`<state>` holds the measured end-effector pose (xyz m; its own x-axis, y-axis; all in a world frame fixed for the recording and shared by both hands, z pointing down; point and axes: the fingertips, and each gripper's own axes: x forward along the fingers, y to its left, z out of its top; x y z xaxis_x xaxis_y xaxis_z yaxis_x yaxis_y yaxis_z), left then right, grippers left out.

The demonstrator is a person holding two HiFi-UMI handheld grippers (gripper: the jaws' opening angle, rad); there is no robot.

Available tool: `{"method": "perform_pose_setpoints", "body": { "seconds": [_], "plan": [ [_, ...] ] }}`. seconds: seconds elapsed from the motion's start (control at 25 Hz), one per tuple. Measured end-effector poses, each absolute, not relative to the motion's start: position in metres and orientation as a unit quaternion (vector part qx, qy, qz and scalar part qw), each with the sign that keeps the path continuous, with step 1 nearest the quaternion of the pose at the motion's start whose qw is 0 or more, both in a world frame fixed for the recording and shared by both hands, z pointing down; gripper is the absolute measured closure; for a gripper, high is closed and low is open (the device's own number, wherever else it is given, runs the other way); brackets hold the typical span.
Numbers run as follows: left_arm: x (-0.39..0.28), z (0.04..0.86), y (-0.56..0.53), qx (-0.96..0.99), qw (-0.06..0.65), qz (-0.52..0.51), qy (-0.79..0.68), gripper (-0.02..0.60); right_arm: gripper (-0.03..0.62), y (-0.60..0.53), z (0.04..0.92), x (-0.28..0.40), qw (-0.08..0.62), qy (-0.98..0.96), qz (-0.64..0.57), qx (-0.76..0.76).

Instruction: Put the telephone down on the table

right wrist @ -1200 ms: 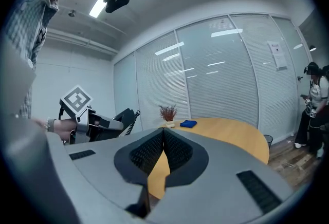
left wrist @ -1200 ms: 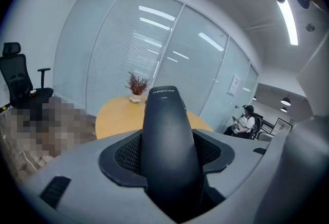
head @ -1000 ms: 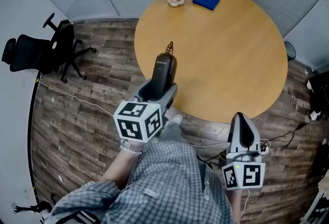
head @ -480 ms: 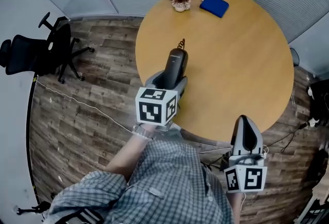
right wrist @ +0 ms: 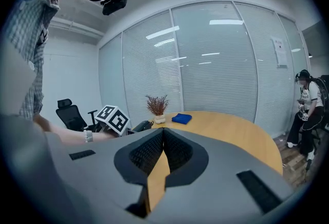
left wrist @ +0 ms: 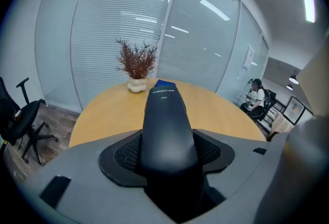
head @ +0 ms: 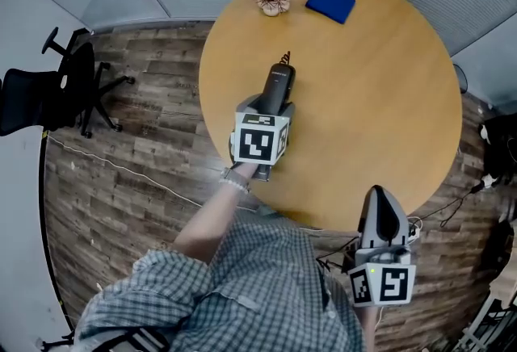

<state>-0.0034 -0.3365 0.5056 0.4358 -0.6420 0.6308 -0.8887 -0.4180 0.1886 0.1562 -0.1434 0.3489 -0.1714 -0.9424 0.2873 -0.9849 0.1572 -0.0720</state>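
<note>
Black phone [head: 277,86] clamped in the left claw [head: 272,110] from the head view, poking out ahead of the jaws over the wooden table [head: 380,108]; touching it or not, cannot tell. Right claw [head: 381,209] well apart, back beyond the table's near rim. From the left gripper view: pads pressed on both sides of the phone, bare tabletop below and ahead, plant [left wrist: 136,66] far beyond the tip. From the right gripper view: jaws drawn together to a sliver, nothing between. Probably mid-lowering, release not yet made. Next: ease down until the phone lies flat, then part the jaws and back straight off.
</note>
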Motion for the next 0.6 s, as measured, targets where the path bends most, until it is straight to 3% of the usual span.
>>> {"method": "perform_pose_setpoints", "body": {
  "seconds": [0.6],
  "plan": [
    [-0.018,0.588,-0.397,0.744,0.264,0.334,-0.515,0.302,0.586,-0.168,0.371,0.166,0.108,-0.736,0.156,0.650]
  ]
}}
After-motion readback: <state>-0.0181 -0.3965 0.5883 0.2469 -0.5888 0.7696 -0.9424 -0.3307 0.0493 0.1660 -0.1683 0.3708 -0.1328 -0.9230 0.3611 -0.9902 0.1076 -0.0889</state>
